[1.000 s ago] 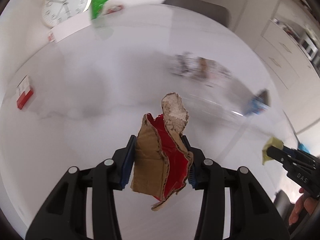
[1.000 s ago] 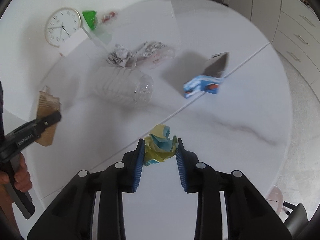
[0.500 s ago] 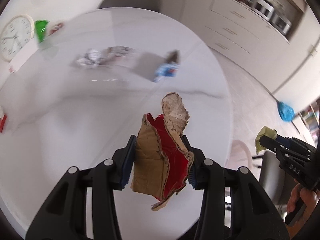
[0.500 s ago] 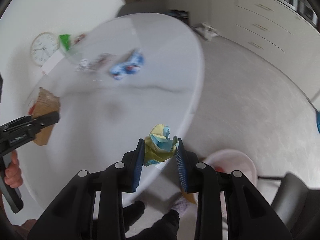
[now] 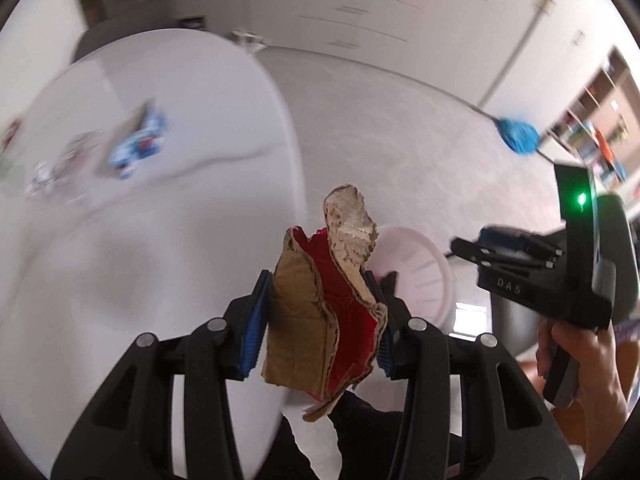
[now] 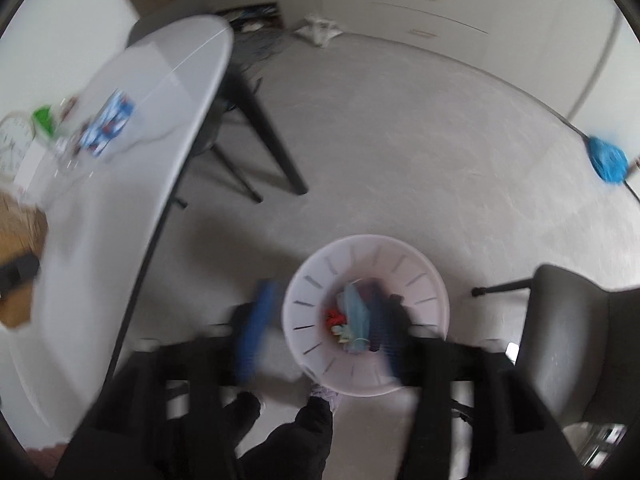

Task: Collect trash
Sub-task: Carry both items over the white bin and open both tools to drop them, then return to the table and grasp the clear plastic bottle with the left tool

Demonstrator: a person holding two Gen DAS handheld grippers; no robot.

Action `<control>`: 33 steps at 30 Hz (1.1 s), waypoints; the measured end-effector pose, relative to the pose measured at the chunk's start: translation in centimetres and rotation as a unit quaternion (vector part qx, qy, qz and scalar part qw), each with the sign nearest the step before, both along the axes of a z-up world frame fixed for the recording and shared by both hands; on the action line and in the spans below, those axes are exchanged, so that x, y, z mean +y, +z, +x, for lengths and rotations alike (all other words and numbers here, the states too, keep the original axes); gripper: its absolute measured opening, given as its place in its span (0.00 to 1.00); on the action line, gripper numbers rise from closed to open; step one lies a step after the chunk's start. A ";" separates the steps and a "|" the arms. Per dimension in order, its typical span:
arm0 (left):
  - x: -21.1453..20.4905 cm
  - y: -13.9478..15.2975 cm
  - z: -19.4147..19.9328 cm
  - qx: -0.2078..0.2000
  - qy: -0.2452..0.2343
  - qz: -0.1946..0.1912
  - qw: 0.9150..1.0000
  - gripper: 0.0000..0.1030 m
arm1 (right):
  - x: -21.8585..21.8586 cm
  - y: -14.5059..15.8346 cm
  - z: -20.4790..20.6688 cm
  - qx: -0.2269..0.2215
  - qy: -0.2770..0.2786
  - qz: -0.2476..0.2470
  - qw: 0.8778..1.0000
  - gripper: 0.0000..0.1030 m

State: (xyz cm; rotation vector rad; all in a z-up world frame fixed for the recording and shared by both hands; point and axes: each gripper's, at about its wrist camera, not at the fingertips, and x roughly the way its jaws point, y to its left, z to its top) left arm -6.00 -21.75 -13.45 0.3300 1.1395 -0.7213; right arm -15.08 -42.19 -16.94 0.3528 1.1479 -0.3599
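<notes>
My left gripper is shut on a torn piece of brown and red cardboard, held just past the white table's edge and near the white bin on the floor. My right gripper hangs over the bin with its jaws opening. Nothing is between its blurred blue pads. Blue and red trash lies in the bin. In the left wrist view a hand holds the right gripper at the right.
On the table lie a blue packet, crumpled wrappers and a clock. A grey chair stands right of the bin. A blue mop lies on the floor. The person's dark legs are below the bin.
Both grippers swung off the table to the bin on the floor. The right jaws opened and the yellow-blue paper ball left them. The left still grips the cardboard.
</notes>
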 end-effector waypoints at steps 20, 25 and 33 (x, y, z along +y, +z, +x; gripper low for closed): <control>-11.7 0.4 -6.1 0.025 -0.120 -0.028 0.992 0.92 | -8.5 3.3 -6.9 -0.002 -0.104 -0.057 0.993 0.97; -10.9 0.3 -5.5 0.021 -0.111 -0.023 0.993 0.92 | -7.6 3.7 -6.5 -0.006 -0.098 -0.057 0.994 0.97; -7.3 1.5 -2.7 0.005 -0.057 -0.023 0.998 0.92 | -4.4 5.2 -3.8 -0.026 -0.060 -0.052 0.996 0.97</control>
